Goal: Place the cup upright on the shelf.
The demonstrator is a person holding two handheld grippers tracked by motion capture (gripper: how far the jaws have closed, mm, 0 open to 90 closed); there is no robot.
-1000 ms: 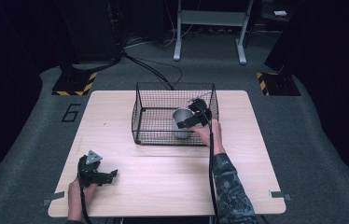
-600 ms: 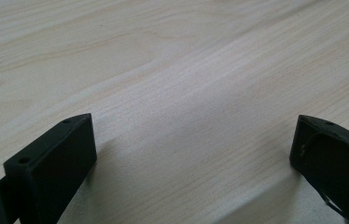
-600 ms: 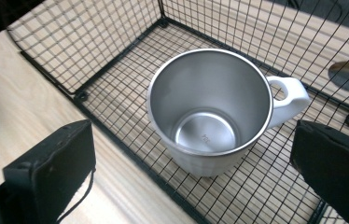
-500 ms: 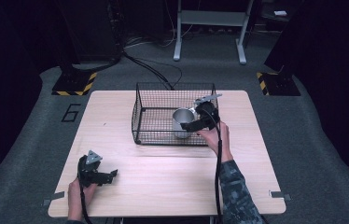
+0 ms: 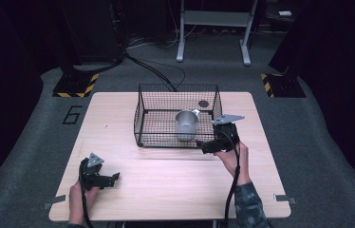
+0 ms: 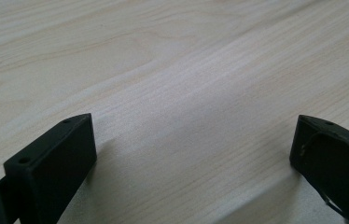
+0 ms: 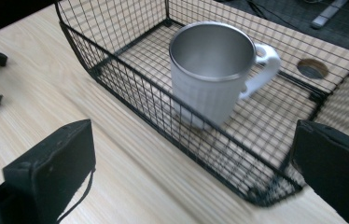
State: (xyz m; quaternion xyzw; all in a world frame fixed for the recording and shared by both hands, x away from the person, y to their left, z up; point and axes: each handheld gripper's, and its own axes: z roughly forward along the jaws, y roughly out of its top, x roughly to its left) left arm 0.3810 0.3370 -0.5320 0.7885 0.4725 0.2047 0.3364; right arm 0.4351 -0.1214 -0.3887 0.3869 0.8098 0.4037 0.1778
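A black wire basket (image 5: pixel 142 114) stands in the middle of the wooden table. Inside it, near the right side, a metal mug (image 5: pixel 185 124) stands upright with its white handle to the far right. My right gripper (image 5: pixel 203 146) is open just outside the basket's front right corner, empty. In the right gripper view the mug (image 7: pixel 214 70) sits behind the basket's front wall (image 7: pixel 163 109), between the wide-apart jaws of my right gripper (image 7: pixel 193 140). My left gripper (image 5: pixel 113 179) rests at the front left, open. In the left gripper view its jaws (image 6: pixel 193 130) frame bare wood.
A round cable hole (image 5: pixel 203 103) lies in the table behind the basket's right end. The table edge (image 5: pixel 166 219) runs close to both hands. Beyond the table stand a metal frame (image 5: pixel 212 28), floor cables and yellow-black striped bases (image 5: pixel 73 88).
My right gripper has pulled back out of the basket, from beside the mug toward the front of the table. The mug stays upright in the basket. The left gripper has not moved.
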